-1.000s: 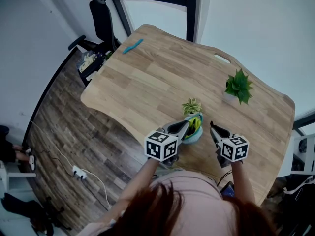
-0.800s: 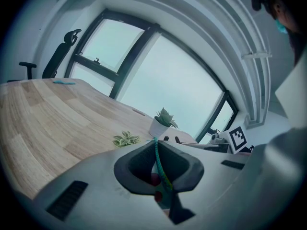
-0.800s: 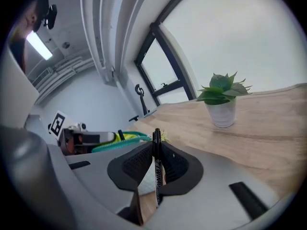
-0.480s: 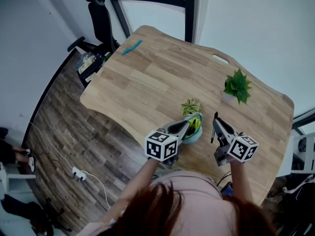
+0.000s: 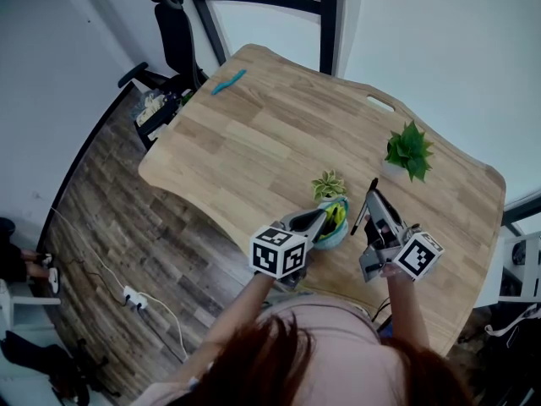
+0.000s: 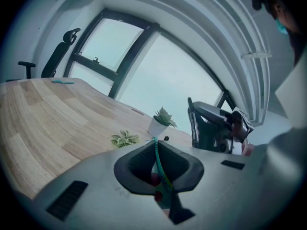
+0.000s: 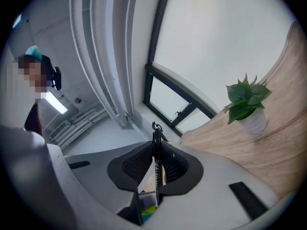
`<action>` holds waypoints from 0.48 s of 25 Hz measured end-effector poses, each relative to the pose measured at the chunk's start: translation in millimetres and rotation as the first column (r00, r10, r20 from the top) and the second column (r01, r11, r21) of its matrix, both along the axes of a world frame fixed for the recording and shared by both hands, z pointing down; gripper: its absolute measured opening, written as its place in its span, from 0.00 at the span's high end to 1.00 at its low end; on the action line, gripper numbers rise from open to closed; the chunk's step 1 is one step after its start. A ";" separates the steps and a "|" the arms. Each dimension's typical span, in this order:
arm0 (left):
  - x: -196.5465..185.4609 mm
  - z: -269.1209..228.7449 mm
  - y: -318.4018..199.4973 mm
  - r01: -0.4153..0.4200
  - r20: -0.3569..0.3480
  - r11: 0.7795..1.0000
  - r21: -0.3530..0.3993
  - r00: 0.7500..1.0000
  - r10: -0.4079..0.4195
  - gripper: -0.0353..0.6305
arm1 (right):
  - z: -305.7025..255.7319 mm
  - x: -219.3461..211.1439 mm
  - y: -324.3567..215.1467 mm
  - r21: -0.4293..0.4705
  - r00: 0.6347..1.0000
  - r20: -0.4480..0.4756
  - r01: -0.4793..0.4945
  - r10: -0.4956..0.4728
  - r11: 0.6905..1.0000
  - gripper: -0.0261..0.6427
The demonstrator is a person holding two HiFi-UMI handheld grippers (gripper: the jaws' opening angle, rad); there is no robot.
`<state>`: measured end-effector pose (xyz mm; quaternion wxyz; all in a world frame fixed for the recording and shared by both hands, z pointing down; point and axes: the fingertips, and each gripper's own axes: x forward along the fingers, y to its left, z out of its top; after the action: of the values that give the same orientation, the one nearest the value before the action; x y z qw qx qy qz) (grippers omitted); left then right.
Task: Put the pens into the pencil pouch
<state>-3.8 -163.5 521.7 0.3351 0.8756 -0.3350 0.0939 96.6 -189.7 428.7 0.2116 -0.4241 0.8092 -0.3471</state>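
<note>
Pinching pencil pouch [image 5: 332,237] rim in left claw [image 5: 324,216] at near bench [image 5: 254,142] edge; clenching black pen [image 7: 156,152] in right claw [image 5: 373,200].

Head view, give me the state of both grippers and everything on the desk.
Left gripper: shut on the pouch's zipper edge.
Right gripper: shut on the black pen.
Pouch: on the table, mouth open.
Black pen: held above the table.
Small plant: upright.
Large plant: upright.
Teal item: lying flat at the far corner.
</note>
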 end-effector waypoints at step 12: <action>-0.4 0.8 -1.1 0.001 0.009 1.000 -0.005 1.000 -0.001 0.93 | -21.7 -27.6 -8.9 0.150 1.000 -0.002 -0.005 0.006 0.989 0.89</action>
<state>-4.2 -164.5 522.5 0.3356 0.8742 -0.3369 0.0984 69.0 -198.7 407.0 0.2428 -0.4098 0.8321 -0.2840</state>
